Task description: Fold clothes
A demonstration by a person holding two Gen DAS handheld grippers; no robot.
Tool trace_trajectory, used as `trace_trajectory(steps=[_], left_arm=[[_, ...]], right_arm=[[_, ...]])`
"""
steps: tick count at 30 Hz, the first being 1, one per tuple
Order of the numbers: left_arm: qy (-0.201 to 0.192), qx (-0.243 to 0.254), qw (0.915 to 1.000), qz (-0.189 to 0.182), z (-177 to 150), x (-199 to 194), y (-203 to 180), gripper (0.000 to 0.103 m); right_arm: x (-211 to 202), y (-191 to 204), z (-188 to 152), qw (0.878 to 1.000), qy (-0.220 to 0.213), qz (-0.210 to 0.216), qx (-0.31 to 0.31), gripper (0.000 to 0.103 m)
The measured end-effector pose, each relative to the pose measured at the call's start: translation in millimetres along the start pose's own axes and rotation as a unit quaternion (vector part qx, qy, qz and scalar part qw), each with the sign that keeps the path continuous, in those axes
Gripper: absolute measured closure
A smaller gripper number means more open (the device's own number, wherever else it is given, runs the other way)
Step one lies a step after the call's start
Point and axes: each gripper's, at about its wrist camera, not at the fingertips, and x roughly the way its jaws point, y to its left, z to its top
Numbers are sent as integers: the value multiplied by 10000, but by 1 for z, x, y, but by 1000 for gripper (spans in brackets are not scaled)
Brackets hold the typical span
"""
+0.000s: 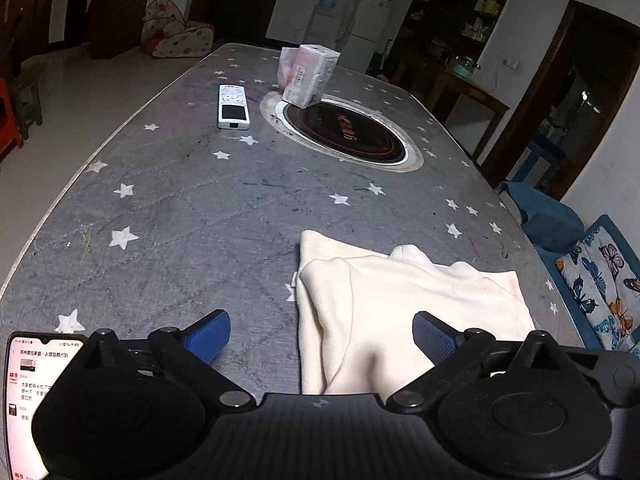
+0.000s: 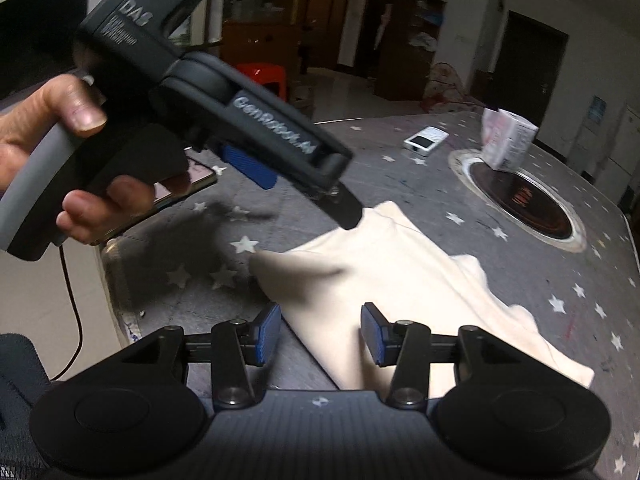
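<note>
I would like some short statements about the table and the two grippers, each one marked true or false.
1. The cream garment lies partly folded on the grey star-patterned table. True.
2. The left gripper is clamped on the garment. False: its fingers stand wide apart, with nothing held.
3. A white remote control lies on the table beyond the garment. True.
4. The white box lies flat on top of the garment. False: it stands at the edge of the round dark hob, far from the garment.
5. The right gripper holds nothing. True.
</note>
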Motion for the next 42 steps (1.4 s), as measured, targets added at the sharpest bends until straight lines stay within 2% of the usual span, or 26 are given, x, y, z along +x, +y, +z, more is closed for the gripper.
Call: trace_trajectory(steps=[12,22,27,30,32,37,42], left_arm=[[-45,-142,9999,-37,8,2,8,2],[-29,-291,9995,-132,8,7,11,2],[14,-390,9991,-191,8,10,13,2],[50,-441,9987,-249,8,13,15,2],[75,-485,9983,-299,8,14,15,2],[105,-605,9972,-425,10,16,17,2],[104,-841,9949,-553,11,16,20,3]], right_arm=[[18,11,11,9994,3,229,-268,58],[31,30,13,9979,-35,270,-595,58],[39,35,14,9972,-10,145,-737,59],[43,36,14,9974,36,72,-715,66],[44,34,15,9977,45,-12,-678,76],[44,27,18,9989,37,-14,-462,86],[39,16,21,9999,-74,122,-22,89]])
